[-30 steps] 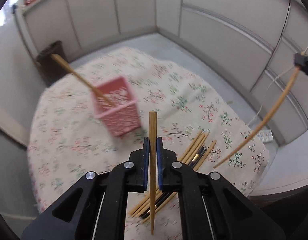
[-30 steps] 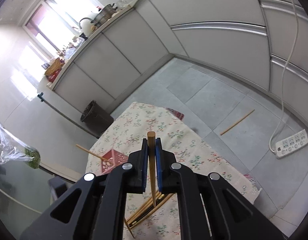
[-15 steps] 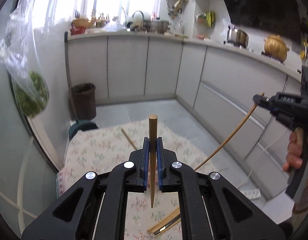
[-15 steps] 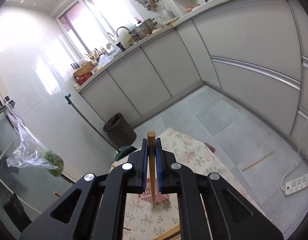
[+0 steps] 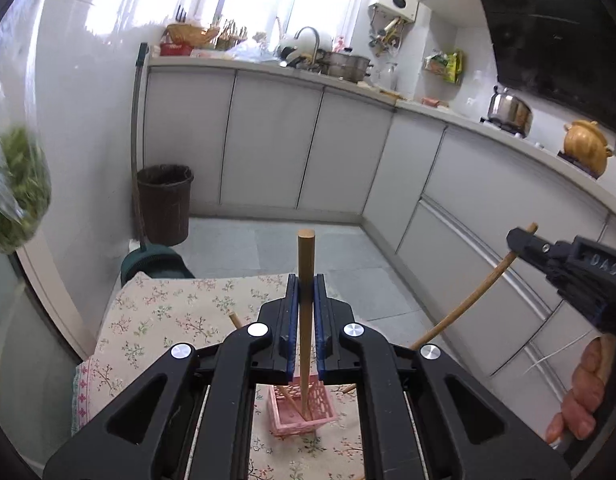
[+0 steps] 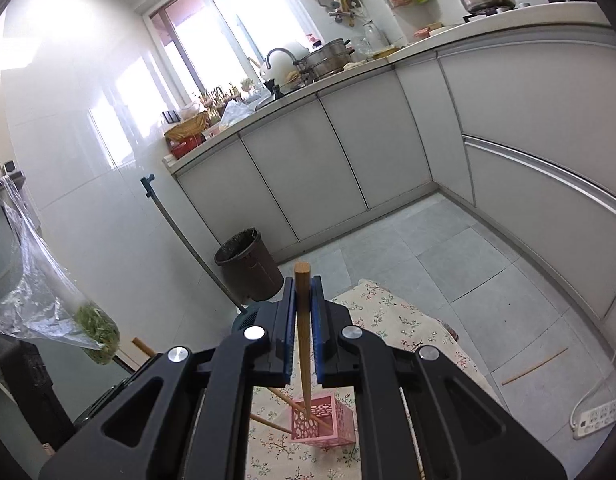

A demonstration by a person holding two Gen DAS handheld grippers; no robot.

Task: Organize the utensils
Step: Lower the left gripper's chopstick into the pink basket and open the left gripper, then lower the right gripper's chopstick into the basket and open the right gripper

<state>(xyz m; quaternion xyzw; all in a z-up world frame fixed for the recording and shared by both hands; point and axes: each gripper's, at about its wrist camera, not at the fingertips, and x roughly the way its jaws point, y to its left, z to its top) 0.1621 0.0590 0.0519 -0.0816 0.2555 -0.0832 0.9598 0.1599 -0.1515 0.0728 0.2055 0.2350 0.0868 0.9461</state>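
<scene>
My left gripper [image 5: 306,284] is shut on a wooden chopstick [image 5: 306,256] that stands upright between the blue pads. Its lower tip hangs over the pink openwork basket [image 5: 308,420] on the floral tablecloth [image 5: 168,316]. One chopstick [image 5: 235,318] leans out of the basket to the left. My right gripper [image 6: 304,286] is shut on a second chopstick [image 6: 302,320], whose tip also points down at the basket [image 6: 331,420]. In the left wrist view the right gripper [image 5: 521,242] is at the right, held by a hand [image 5: 579,400], its chopstick [image 5: 467,300] slanting down to the left.
A dark waste bin [image 6: 248,268] and a leaning pole [image 6: 180,236] stand beyond the table's far end. A bag of greens [image 6: 88,324] hangs at the left. On the floor at the right lie a chopstick [image 6: 535,366] and a power strip [image 6: 599,412]. Grey cabinets [image 5: 308,152] line the walls.
Both grippers have risen and tipped up, each keeping its chopstick. The views swung from the tabletop to the kitchen. The loose chopsticks on the cloth have dropped out of sight; the basket now lies under the fingers.
</scene>
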